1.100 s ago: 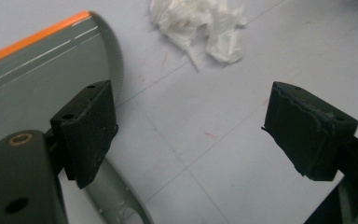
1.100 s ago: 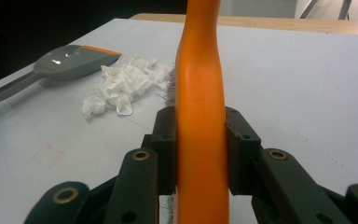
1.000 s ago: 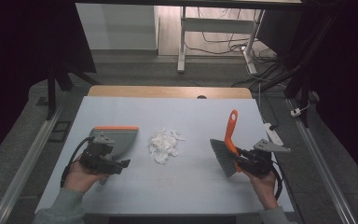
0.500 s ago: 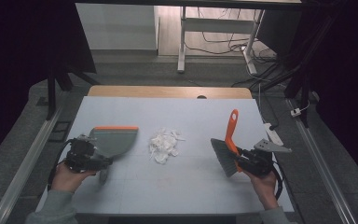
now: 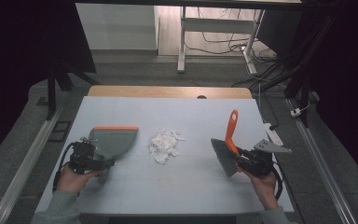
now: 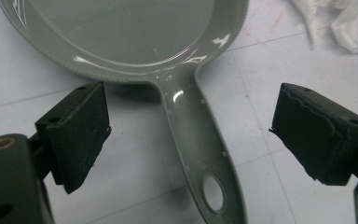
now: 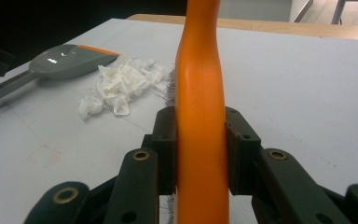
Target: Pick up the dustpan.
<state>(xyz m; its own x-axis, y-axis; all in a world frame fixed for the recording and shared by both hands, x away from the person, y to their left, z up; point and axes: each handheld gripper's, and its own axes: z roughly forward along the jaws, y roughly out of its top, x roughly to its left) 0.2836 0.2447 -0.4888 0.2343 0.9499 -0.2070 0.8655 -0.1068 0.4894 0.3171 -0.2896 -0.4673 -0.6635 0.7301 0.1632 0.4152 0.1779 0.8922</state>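
A grey dustpan (image 5: 114, 140) with an orange lip lies flat at the table's left, its handle (image 6: 196, 135) running toward me. My left gripper (image 5: 103, 163) is low over that handle; its jaws have just been opening and now stand wide on either side, touching nothing (image 6: 193, 112). A heap of white paper scraps (image 5: 164, 143) sits mid-table, also seen past the pan (image 6: 345, 23) and beside the brush (image 7: 121, 84). My right gripper (image 5: 237, 156) is shut on the orange handle of a hand brush (image 5: 232, 128), pads pressing both sides (image 7: 200, 140), grey bristles pointing left and down.
A wooden strip (image 5: 168, 92) borders the table's far edge. A white power strip (image 5: 272, 133) lies at the right edge. Bare tabletop lies between the scraps and the near edge. Metal rails run along the floor on both sides.
My left hand has slid left and lower, back along the dustpan handle, while the dustpan stayed put. The right hand and brush have not moved.
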